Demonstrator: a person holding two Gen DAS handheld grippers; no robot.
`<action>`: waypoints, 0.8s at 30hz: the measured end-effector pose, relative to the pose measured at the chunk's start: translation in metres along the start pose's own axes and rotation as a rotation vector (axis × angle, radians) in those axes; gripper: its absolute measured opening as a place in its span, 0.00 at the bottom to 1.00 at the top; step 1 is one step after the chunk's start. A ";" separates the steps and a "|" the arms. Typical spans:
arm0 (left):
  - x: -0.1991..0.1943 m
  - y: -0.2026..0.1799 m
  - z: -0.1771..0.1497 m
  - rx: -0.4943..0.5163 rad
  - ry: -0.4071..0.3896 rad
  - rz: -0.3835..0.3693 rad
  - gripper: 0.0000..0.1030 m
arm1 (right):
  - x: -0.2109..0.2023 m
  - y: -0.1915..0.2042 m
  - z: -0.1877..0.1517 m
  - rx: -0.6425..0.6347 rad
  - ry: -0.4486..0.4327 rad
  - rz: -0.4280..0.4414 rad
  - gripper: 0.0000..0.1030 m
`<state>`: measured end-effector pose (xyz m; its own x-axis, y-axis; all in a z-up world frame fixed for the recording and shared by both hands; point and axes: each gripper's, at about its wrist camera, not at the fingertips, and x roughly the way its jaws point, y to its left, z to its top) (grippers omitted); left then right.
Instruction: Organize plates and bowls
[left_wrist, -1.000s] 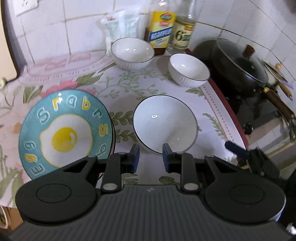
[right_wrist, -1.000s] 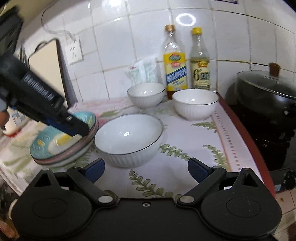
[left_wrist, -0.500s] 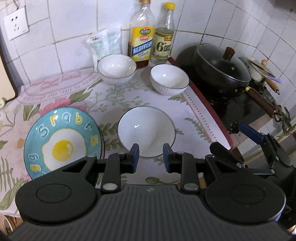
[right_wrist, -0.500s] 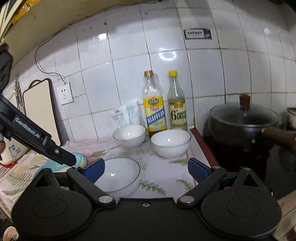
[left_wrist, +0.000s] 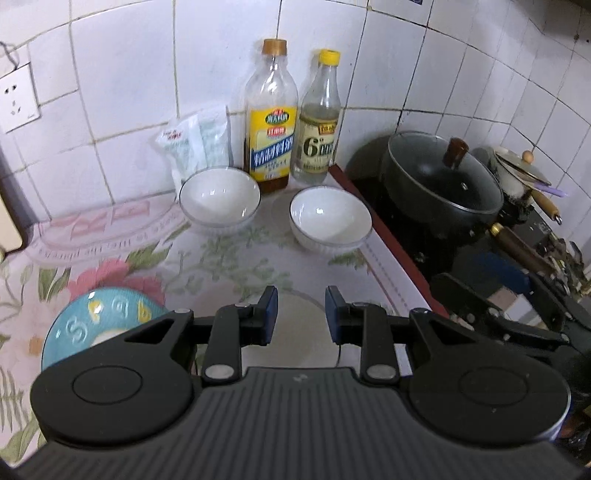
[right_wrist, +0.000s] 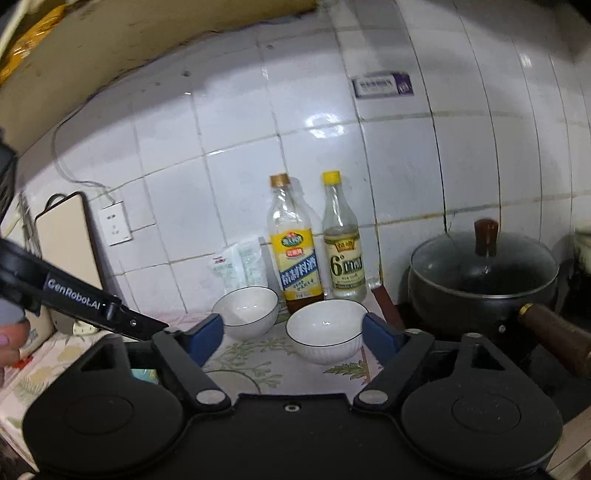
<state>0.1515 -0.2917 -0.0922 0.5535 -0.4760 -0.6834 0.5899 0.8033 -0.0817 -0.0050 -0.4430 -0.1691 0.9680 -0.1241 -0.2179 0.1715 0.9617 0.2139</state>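
Note:
Two small white bowls stand at the back of the floral counter: one on the left (left_wrist: 220, 199) (right_wrist: 245, 309) and one on the right (left_wrist: 330, 223) (right_wrist: 325, 329). A larger white bowl (left_wrist: 295, 332) sits close under my left gripper (left_wrist: 301, 314), mostly hidden by it. A blue egg-pattern plate (left_wrist: 92, 317) lies at the left, partly hidden. My left gripper is open with a narrow gap and empty. My right gripper (right_wrist: 293, 334) is open wide and empty, held high and back from the counter.
Two bottles (left_wrist: 272, 118) (left_wrist: 318, 122) and a plastic packet (left_wrist: 197, 142) stand against the tiled wall. A black lidded pot (left_wrist: 439, 184) sits on the stove at the right, past the counter's red edge (left_wrist: 384, 236). A cutting board (right_wrist: 68, 243) leans at the left.
Both grippers have risen and pulled back from the counter, tilting up toward the wall. The large bowl and plate slid low in the left view and out of the right view. Jaws unchanged.

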 end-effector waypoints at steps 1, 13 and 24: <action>0.006 0.001 0.004 -0.005 -0.003 -0.005 0.26 | 0.007 -0.003 0.001 0.024 0.009 0.003 0.75; 0.083 0.035 0.046 -0.040 -0.014 -0.040 0.26 | 0.104 -0.063 0.000 0.391 0.178 0.007 0.61; 0.146 0.037 0.056 -0.066 0.020 -0.074 0.31 | 0.173 -0.091 -0.011 0.608 0.286 -0.062 0.46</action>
<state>0.2870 -0.3518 -0.1539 0.4978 -0.5282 -0.6879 0.5883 0.7885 -0.1796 0.1446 -0.5495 -0.2368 0.8809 -0.0249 -0.4726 0.3789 0.6356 0.6727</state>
